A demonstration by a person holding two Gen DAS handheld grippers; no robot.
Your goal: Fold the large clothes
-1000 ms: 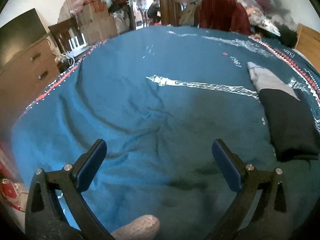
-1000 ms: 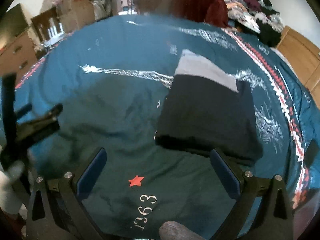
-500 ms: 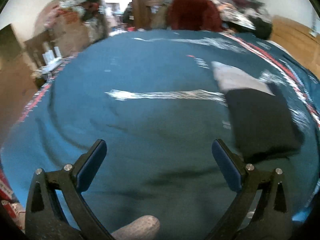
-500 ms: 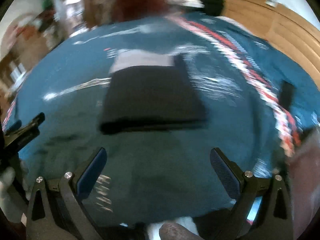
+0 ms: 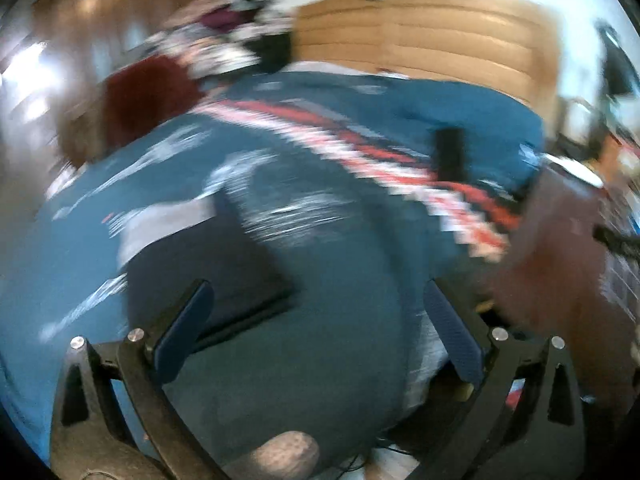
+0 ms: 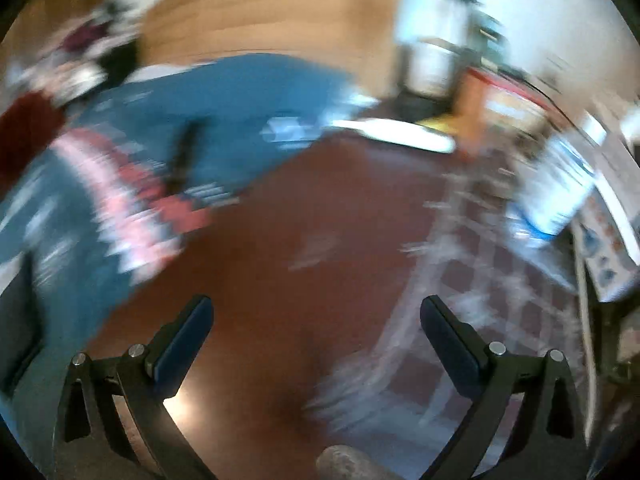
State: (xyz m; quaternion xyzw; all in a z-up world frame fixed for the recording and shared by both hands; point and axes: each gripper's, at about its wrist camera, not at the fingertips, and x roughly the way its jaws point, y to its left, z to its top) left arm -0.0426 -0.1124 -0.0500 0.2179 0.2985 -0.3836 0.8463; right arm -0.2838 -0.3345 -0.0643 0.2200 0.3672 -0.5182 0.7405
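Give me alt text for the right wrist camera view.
Blurred by motion, the open, empty right gripper points past the edge of a bed covered by a teal blanket toward a reddish-brown floor. A dark folded garment shows at the far left edge, and cluttered items stand at the right.

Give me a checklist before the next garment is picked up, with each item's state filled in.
1. Left gripper open, nothing held: ok.
2. Right gripper open, nothing held: ok.
3. Folded dark garment lying flat on the bedspread: ok.
4. Right gripper aimed at the bed: not ok, it faces the red floor.
5. Next garment located: cannot tell, views blurred.
6. Dark object on the bedspread identified: cannot tell.
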